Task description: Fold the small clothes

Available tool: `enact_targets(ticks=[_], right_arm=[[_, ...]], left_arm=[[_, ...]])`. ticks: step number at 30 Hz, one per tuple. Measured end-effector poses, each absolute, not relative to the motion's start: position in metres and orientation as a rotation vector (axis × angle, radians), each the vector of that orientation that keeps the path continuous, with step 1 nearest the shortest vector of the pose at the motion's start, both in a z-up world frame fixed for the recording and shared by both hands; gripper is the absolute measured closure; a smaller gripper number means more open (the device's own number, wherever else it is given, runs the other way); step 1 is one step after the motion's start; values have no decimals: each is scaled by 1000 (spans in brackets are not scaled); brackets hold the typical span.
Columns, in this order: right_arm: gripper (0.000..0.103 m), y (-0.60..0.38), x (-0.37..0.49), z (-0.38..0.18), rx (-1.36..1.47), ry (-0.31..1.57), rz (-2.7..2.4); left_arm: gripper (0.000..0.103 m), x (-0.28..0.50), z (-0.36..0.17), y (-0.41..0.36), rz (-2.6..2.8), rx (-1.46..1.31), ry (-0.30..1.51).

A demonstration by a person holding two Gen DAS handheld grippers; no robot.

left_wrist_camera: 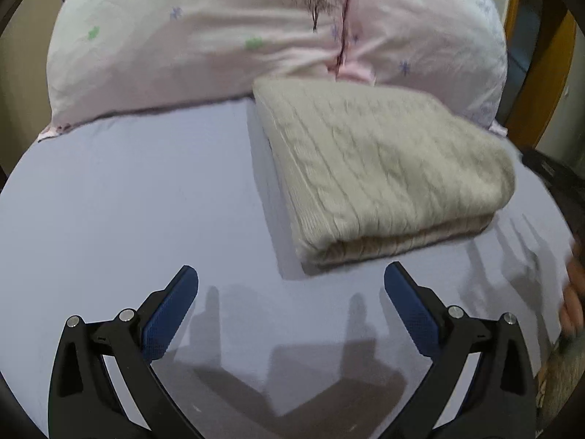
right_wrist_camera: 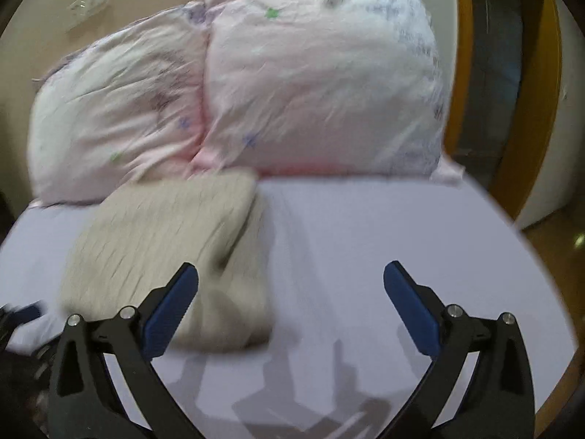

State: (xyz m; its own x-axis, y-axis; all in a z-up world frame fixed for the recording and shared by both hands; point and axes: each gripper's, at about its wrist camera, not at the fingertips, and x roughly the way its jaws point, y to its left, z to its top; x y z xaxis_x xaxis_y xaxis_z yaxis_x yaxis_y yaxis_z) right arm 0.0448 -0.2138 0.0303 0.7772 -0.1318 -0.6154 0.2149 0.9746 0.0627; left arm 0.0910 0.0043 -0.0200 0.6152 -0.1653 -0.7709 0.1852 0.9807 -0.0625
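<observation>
lying folded on the sheet (left_wrist_camera: 128, 197), the sweater (left_wrist_camera: 380, 168) sits in a thick rectangle just below the pillows (left_wrist_camera: 219, 36), its doubled edge facing the camera. both tools hover above the bed with nothing in them: the left gripper (left_wrist_camera: 290, 285) spread wide short of the sweater, the right gripper (right_wrist_camera: 290, 285) likewise released beside it. the fold looks finished. to end it well, press any loose edge flat and square the corners lightly, keeping the pads from catching the cable knit. the right view is blurred.
</observation>
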Motion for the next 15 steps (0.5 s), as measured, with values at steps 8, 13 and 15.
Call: enact_targets(ticks=[8, 13, 15], right_arm=[[3, -174, 60, -19, 154, 858, -25], [2, -160, 73, -29, 106, 911, -51], [2, -157, 78, -33, 108, 925, -47]], left_arm=[[1, 97, -35, -7, -136, 93, 939], [1, 93, -34, -7, -127, 90, 927], [1, 93, -34, -7, -127, 90, 924]])
